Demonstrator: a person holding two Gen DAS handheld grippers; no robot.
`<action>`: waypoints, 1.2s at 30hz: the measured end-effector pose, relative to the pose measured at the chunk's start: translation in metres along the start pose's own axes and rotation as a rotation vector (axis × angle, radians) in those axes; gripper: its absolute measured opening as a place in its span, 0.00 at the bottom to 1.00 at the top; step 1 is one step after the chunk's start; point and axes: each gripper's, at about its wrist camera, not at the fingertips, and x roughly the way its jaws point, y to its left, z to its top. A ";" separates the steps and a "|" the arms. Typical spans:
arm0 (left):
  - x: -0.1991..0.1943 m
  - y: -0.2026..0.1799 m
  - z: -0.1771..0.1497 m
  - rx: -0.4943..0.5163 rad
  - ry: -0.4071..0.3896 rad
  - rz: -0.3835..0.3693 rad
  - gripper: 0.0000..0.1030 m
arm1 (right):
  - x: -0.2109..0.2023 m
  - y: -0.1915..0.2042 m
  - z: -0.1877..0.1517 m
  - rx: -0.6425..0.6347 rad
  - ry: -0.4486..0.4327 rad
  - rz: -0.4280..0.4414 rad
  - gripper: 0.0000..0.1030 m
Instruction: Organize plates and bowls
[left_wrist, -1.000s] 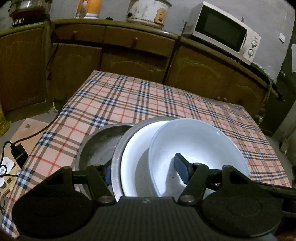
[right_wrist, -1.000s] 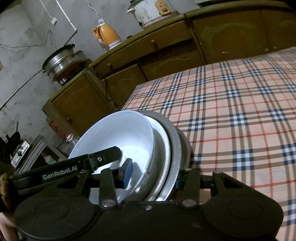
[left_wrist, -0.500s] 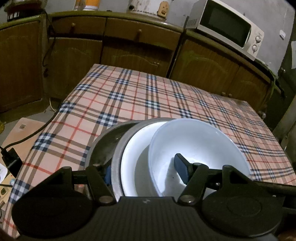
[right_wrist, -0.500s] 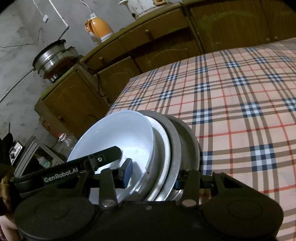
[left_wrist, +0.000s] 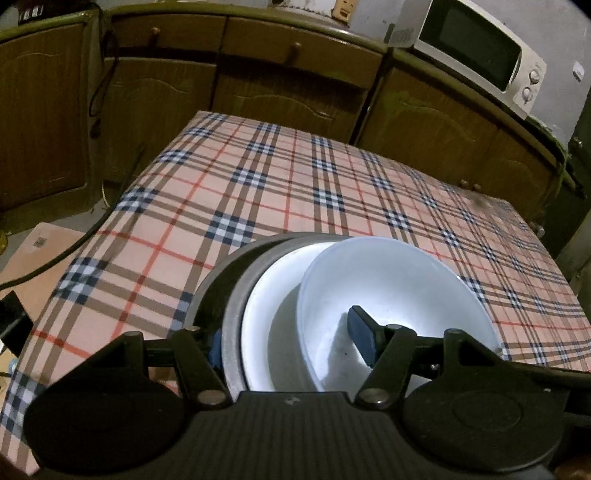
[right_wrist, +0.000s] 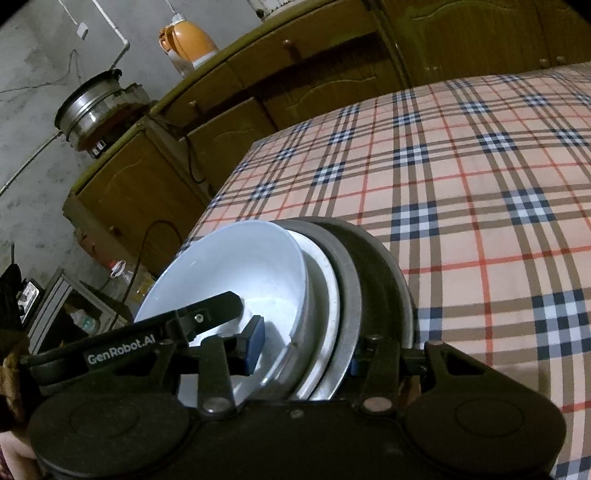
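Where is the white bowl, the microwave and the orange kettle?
white bowl (left_wrist: 388, 280), left wrist view, on its inside wall.
microwave (left_wrist: 476, 48), left wrist view, on its dark door.
orange kettle (right_wrist: 190, 38), right wrist view, on its orange body.

The right gripper (right_wrist: 301, 341) clamps a tilted stack: a white bowl (right_wrist: 236, 266), a white plate (right_wrist: 323, 291) and metal dishes (right_wrist: 373, 280). The left gripper (right_wrist: 207, 317) reaches into the bowl. A plaid tablecloth (right_wrist: 461, 166) spreads beyond; an orange kettle (right_wrist: 188, 40) stands far left.
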 end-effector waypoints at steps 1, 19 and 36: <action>0.000 0.000 0.000 -0.001 -0.001 0.000 0.64 | 0.000 0.000 0.000 -0.001 0.001 0.000 0.51; -0.037 -0.011 -0.004 0.021 -0.123 0.113 0.71 | -0.057 0.026 0.001 -0.224 -0.138 -0.146 0.78; -0.141 -0.079 -0.059 0.106 -0.307 0.223 0.98 | -0.164 0.039 -0.068 -0.291 -0.157 -0.212 0.79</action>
